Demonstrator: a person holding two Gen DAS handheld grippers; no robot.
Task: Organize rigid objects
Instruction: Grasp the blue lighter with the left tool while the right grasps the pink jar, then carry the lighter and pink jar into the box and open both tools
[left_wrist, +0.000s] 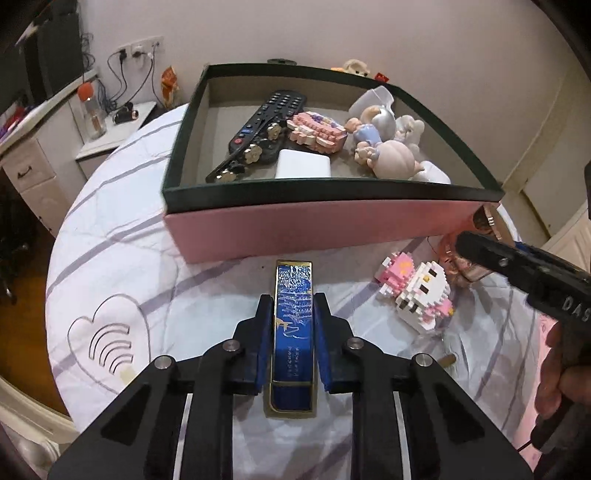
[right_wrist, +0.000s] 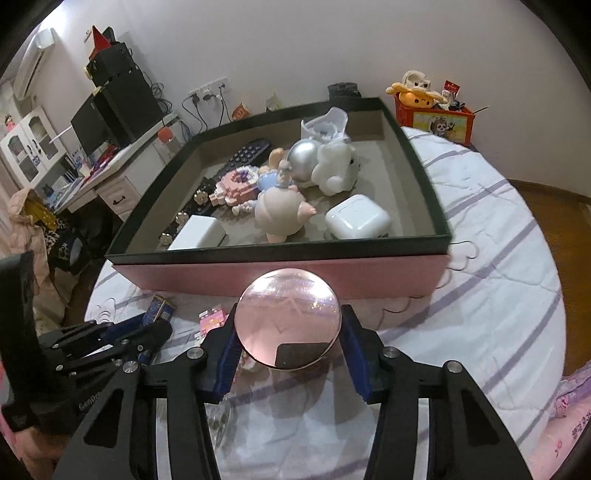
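My left gripper (left_wrist: 293, 325) clamps a narrow blue box (left_wrist: 293, 332) lying on the bedsheet (left_wrist: 122, 229) before the pink tray (left_wrist: 325, 225); my right gripper (right_wrist: 288, 354) pinches a round pink mirror (right_wrist: 288, 323).

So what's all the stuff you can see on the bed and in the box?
box: one, pink with dark rim, on the bed
remote: one, black, in the box
block model: one, pink, in the box
figurines: a few, pale, in the box
earbud case: one, white, in the box
charger block: one, white, in the box
block cat: one, white and pink, on the bed
blue bar: one, blue and gold, between left pads
round mirror: one, pinkish, between right pads
left gripper: shut on the bar
right gripper: shut on the mirror
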